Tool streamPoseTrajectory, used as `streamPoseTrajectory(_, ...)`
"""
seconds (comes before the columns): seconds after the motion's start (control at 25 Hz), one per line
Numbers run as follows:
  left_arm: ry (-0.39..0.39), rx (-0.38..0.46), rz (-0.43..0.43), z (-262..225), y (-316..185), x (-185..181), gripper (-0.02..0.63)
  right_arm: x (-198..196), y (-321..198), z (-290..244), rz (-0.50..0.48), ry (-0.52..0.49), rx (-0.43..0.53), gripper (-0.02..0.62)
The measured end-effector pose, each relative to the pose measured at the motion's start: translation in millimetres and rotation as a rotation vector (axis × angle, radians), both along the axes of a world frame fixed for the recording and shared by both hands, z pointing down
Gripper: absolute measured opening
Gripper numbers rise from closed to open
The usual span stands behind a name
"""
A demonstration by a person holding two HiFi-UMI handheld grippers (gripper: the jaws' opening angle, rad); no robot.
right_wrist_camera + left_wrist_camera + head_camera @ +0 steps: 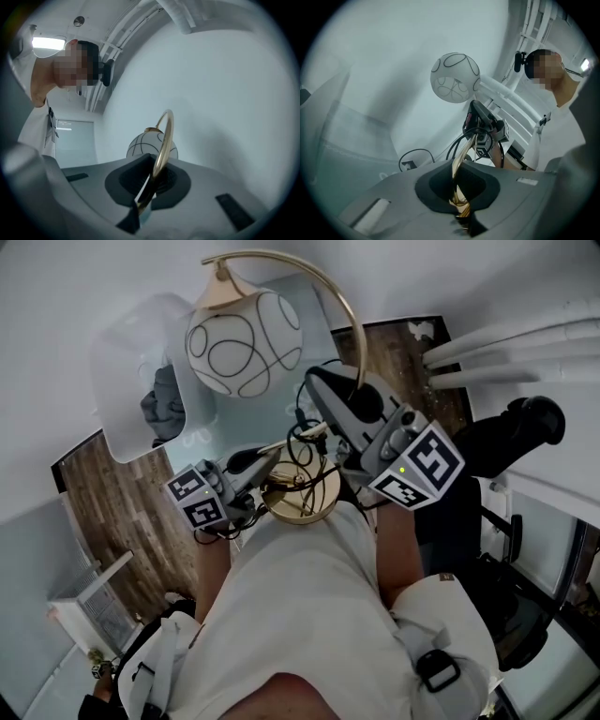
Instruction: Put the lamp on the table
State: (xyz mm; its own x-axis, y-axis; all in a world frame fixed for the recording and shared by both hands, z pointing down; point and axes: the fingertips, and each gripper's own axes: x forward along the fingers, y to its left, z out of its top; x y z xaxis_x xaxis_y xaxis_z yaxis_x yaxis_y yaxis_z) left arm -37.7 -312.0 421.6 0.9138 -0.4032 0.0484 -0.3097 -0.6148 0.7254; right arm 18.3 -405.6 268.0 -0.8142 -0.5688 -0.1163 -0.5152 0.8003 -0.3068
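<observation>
Brass base (305, 507), slim arc (164, 145), patterned globe (244, 341)

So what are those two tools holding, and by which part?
One lamp, shared. The left gripper has its jaws shut on the rim of the round gold base; the right gripper clamps the curved gold stem.

Left claw (461, 208) and right claw (143, 199) — both clamped tight, close together.

left tongs (461, 212): clamped on gold lamp (457, 180) | white globe shade (454, 77): upper centre | person (565, 122): right edge
</observation>
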Motion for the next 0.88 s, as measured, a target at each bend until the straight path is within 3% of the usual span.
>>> streamPoseTrajectory(0.88, -0.069, 0.085, -0.066, 69.1, -91.0, 11.9, 0.0, 5.4, -66.2, 50.5, -0.208, -0.075, 0.097, 0.002)
